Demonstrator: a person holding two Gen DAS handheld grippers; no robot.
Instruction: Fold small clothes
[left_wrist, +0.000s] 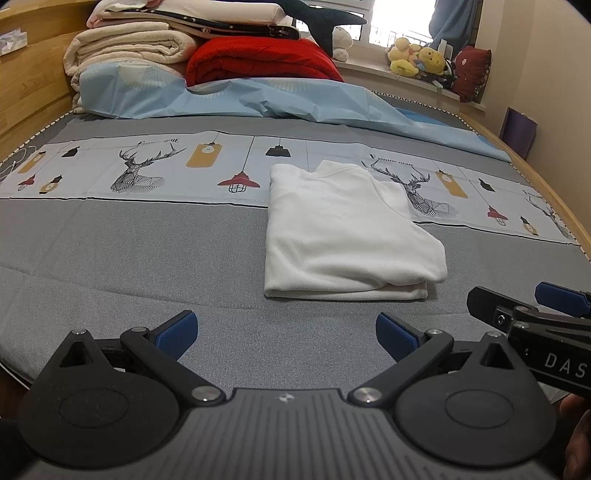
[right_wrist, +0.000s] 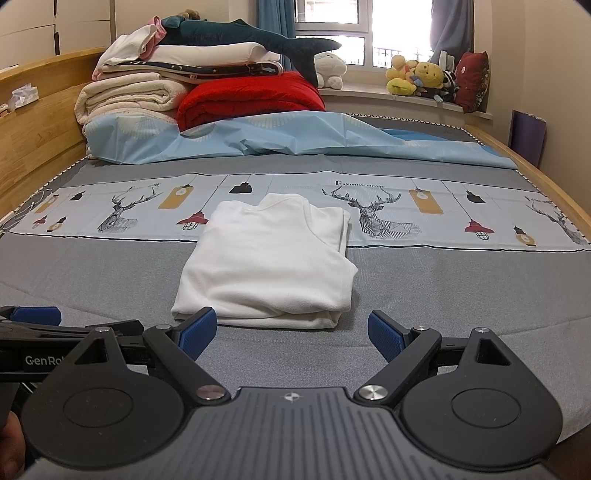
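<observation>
A white garment (left_wrist: 343, 232) lies folded into a compact rectangle on the grey bed sheet (left_wrist: 129, 258); it also shows in the right wrist view (right_wrist: 269, 266). My left gripper (left_wrist: 286, 336) is open and empty, hovering over the sheet just short of the garment's near edge and left of it. My right gripper (right_wrist: 291, 332) is open and empty, its left fingertip (right_wrist: 197, 328) close to the garment's near edge. The right gripper also shows at the right edge of the left wrist view (left_wrist: 524, 306), and the left gripper at the left edge of the right wrist view (right_wrist: 37, 321).
A light patterned cloth band with deer (right_wrist: 369, 206) crosses the bed under the garment's far end. A crumpled blue sheet (right_wrist: 295, 136), stacked blankets (right_wrist: 129, 96) and a red quilt (right_wrist: 251, 99) lie at the head. Wooden bed rails (right_wrist: 535, 173) run along both sides. Plush toys (right_wrist: 417, 77) sit on the windowsill.
</observation>
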